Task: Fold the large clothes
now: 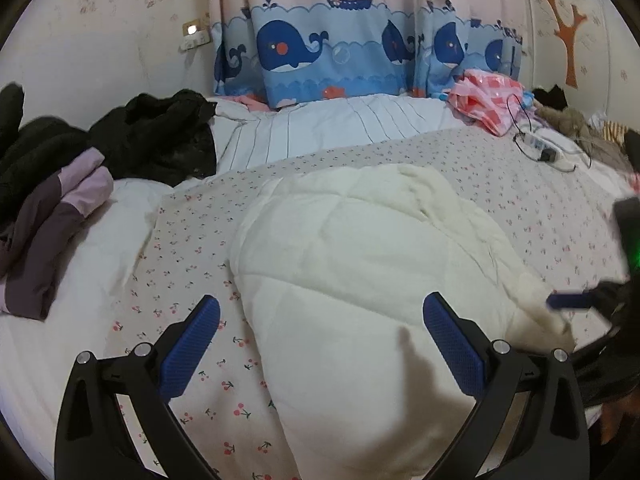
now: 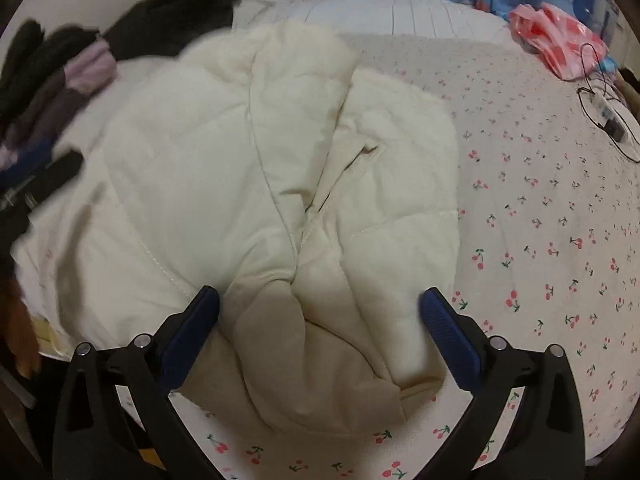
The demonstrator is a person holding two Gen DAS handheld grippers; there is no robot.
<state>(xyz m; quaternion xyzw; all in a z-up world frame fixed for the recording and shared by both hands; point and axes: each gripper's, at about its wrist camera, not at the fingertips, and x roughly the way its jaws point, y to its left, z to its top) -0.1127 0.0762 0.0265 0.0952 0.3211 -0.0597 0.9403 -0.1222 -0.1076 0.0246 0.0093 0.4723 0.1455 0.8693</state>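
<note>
A cream quilted jacket [image 1: 360, 272] lies on the cherry-print bedsheet [image 1: 192, 248], partly folded. In the right wrist view the jacket [image 2: 248, 184] shows two panels meeting along a middle seam, with a folded end near the bed's front edge. My left gripper [image 1: 320, 320] hovers open above the jacket's near left part, nothing between its blue pads. My right gripper [image 2: 320, 312] is open over the jacket's near end, jaws spread on either side of the seam. The right gripper's blue tip [image 1: 568, 302] shows blurred at the right of the left wrist view.
A purple garment [image 1: 48, 232] and black clothes [image 1: 156, 136] are piled at the left of the bed. A pink checked bag [image 1: 484, 100], a charger and cable [image 1: 540, 146] lie at the far right. Whale-print curtain [image 1: 320, 52] hangs behind. The cherry sheet [image 2: 540, 220] spreads right of the jacket.
</note>
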